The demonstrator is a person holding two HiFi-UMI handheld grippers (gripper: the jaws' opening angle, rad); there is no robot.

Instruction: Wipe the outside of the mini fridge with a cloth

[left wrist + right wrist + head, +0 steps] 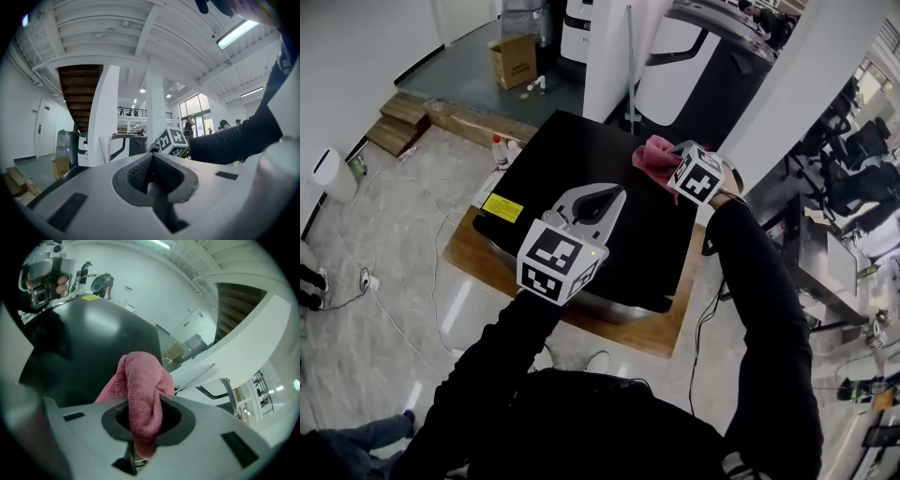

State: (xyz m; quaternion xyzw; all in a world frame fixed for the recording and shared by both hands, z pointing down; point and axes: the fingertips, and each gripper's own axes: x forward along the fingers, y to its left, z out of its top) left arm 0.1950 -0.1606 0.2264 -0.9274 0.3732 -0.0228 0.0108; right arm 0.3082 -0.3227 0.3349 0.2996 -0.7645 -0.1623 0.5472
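Note:
The mini fridge (581,159) is a black box on a wooden board, and I look down on its top face. A pink cloth (652,155) lies bunched on the far right part of that face, with my right gripper (670,161) shut on it. In the right gripper view the cloth (143,390) fills the jaws of the gripper (145,420) and spills onto the black fridge top (89,333). My left gripper (609,199) hovers over the middle of the top, shut and holding nothing. In its own view the jaws of the gripper (152,176) meet.
The wooden board (478,258) juts out beyond the fridge at front and left. A spray bottle (500,150) stands by the fridge's left side. A white pillar (609,56) rises just behind. A cardboard box (514,61) and steps (398,122) are farther back. Cables trail on the floor at left.

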